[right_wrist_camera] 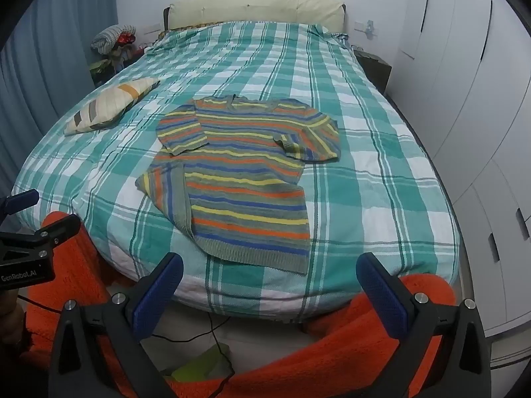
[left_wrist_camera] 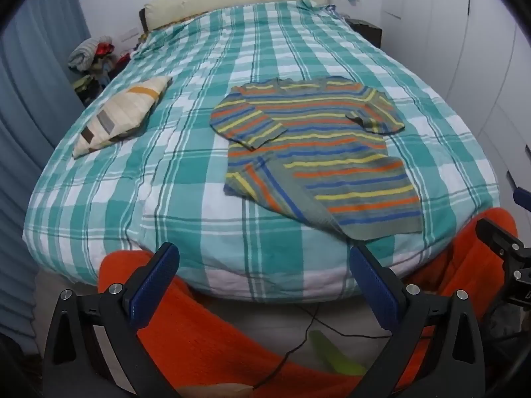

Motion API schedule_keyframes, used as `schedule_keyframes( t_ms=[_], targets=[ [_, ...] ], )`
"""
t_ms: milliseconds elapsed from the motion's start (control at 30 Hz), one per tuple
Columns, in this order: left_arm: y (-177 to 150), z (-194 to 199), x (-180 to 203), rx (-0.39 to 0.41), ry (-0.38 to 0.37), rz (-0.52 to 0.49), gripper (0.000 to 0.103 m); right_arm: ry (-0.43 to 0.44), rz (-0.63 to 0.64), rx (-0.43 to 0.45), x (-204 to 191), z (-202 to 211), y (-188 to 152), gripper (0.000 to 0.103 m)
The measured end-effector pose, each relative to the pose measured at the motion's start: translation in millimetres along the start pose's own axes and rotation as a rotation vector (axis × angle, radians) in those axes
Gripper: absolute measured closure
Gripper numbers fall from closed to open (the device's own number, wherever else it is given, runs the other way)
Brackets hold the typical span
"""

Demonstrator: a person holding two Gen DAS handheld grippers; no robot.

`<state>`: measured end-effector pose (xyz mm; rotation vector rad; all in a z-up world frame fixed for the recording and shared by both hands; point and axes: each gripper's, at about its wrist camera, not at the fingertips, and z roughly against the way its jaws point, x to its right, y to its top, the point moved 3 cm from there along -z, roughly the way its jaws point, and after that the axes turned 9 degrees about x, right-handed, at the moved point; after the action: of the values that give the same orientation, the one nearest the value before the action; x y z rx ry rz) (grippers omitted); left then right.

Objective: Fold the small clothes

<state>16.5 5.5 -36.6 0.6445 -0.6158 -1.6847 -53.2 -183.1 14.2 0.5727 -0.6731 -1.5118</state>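
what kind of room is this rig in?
Most likely a home bedroom: a bed with a padded headboard, a small pillow on it, and wardrobe doors along one wall.

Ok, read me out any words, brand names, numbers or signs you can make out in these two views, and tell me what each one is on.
"GenRobot.AI": white lettering on the black body of the left gripper, seen at the left edge of the right wrist view.
No other text is readable: the striped sweater, the checked bedcover and the small pillow show only patterns, and the white wall plates by the headboard are too small to read.
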Motion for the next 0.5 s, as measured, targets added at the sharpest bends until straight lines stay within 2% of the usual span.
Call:
schedule_keyframes(
  t_ms=[233, 367, 500],
  targets=[
    [0.5, -2.6, 0.0, -0.020, 0.007, -0.010, 0.000, 0.005, -0.009, -0.009, 0.8, 0.3, 6.6, 0.000],
    [3.7, -5.6, 3.1, -0.027, 0.008, -0.023, 0.000, 0.001, -0.012, -0.016, -5.5, -6.8, -7.4, 0.000],
    [2.0, -11.6, 5.7, -0.053, -0.002, -0.035, 0.000, -0.004, -0.007, -0.037, -3.3, -9.5, -2.5, 0.000]
  ],
)
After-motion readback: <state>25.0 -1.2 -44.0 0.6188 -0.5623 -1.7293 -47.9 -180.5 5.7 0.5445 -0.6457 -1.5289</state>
